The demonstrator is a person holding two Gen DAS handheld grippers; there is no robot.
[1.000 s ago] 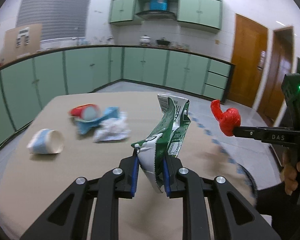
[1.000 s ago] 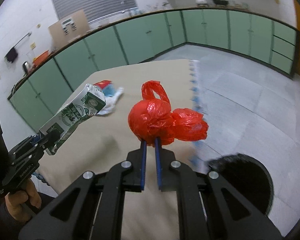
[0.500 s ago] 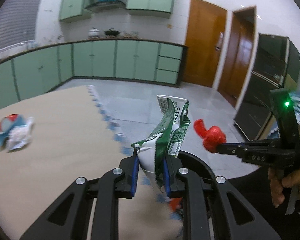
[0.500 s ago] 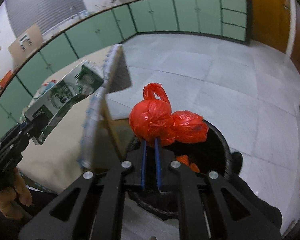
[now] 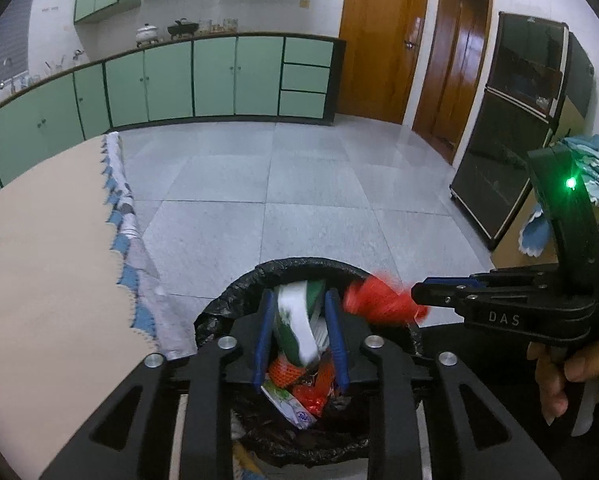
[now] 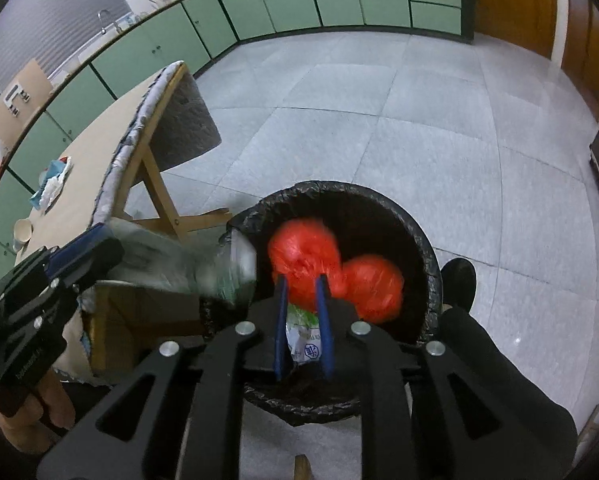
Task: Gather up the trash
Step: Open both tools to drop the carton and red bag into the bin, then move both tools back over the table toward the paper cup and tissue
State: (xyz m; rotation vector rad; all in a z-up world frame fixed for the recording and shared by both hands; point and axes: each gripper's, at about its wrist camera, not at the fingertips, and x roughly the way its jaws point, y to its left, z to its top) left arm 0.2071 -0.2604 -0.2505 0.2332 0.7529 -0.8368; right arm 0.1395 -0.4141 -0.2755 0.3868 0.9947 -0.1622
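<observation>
Both grippers over the black-lined bin (image 5: 235, 300), left gripper (image 5: 299, 336) fingers spread, blurred green-white carton (image 5: 295, 328) loose between them above the bin's trash, right gripper (image 6: 302, 320) fingers parted, red bag (image 6: 299, 256) blurred just past the tips, inside the bin mouth

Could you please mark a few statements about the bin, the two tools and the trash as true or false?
1. Both the left tool and the right tool are above the black-lined bin. True.
2. The left tool is clamped on the green-and-white carton. False: its jaws stand apart, and the blurred carton sits loose between them.
3. The red bag lies on the table. False: it is at the bin's mouth, ahead of the open right tool.
4. A cup and crumpled paper are on the table. True.
</observation>
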